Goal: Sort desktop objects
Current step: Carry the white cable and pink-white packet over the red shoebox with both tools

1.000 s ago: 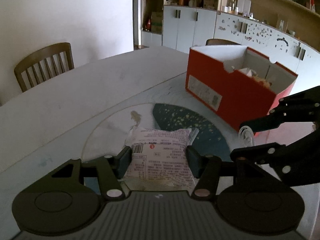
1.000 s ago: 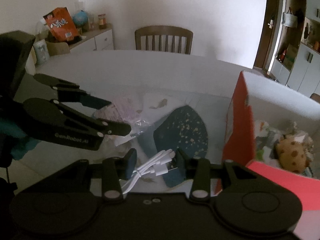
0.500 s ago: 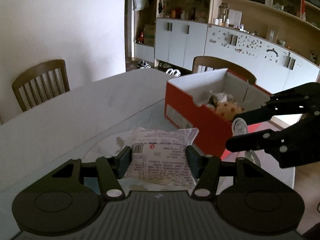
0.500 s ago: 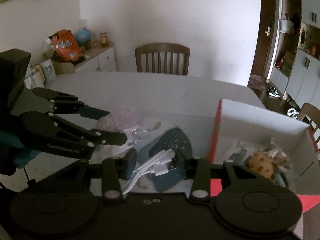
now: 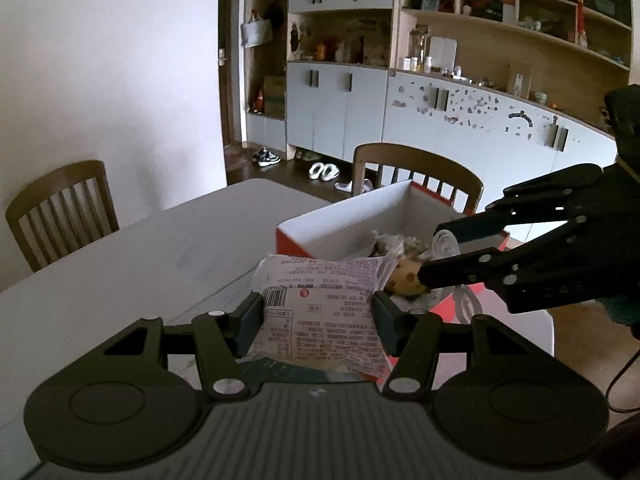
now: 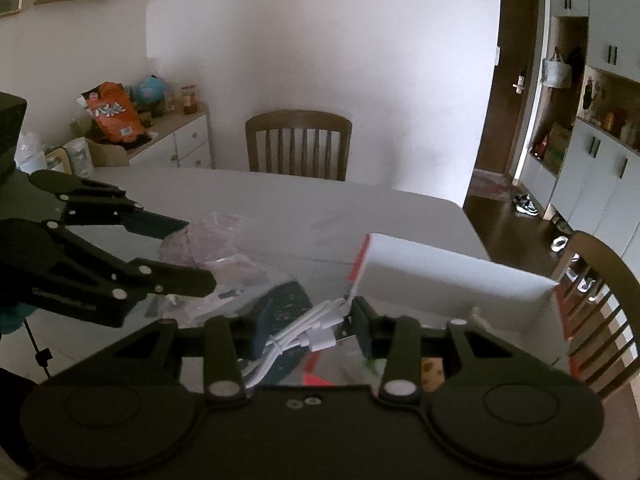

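My left gripper (image 5: 318, 316) is shut on a pale snack packet (image 5: 320, 304) with printed text and a barcode, held in the air in front of the red box (image 5: 340, 220). My right gripper (image 6: 310, 328) is shut on a bundled white USB cable (image 6: 308, 332), held just over the box's near corner (image 6: 360, 256). The box is red outside, white inside, and holds a cookie-like item (image 5: 404, 278) and wrapped things. The right gripper shows in the left wrist view (image 5: 444, 256), over the box. The left gripper shows in the right wrist view (image 6: 180, 252), with the packet (image 6: 224, 240).
The white table (image 5: 140, 272) carries a glass sheet over a dark patterned mat (image 6: 288, 308). Wooden chairs (image 5: 60, 212) stand at the table's sides (image 6: 298, 144). Cabinets and shelves (image 5: 440, 92) line the far wall. A sideboard (image 6: 160, 136) holds an orange bag.
Both grippers rose off the table with their loads and moved toward the box. The packet now hangs before the box's opening and the cable is over its corner.
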The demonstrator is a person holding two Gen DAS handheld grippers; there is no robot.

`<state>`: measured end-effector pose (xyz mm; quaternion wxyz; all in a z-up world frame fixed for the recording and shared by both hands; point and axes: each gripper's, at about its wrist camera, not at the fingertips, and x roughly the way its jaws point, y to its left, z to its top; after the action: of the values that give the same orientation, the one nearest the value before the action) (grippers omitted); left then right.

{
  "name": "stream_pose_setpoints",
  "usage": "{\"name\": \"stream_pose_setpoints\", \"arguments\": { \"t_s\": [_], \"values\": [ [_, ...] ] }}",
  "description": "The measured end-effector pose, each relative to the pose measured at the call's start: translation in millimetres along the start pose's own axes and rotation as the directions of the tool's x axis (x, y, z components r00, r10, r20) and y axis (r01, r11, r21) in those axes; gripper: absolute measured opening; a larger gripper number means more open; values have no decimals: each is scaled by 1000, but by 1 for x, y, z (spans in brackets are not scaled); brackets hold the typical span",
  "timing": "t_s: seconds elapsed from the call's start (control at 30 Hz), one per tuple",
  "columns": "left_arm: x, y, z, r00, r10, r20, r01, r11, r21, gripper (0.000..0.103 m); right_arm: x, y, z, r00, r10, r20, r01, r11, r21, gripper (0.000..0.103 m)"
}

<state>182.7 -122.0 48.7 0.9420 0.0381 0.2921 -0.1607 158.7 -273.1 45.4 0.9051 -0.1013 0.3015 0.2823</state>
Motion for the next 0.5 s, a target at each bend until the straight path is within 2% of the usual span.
{"name": "stream_pose_setpoints", "arguments": {
  "t_s": [0.27, 0.5],
  "values": [
    [24, -31, 19, 1000, -16, -2, 16, 1000, 14, 58, -3, -38, -1, 1000, -15, 3, 15, 1000, 2, 42],
    [62, -55, 29, 999, -25, -40, 26, 999, 24, 58, 0, -78, -11, 1000, -25, -19, 25, 1000, 16, 42]
  ]
}}
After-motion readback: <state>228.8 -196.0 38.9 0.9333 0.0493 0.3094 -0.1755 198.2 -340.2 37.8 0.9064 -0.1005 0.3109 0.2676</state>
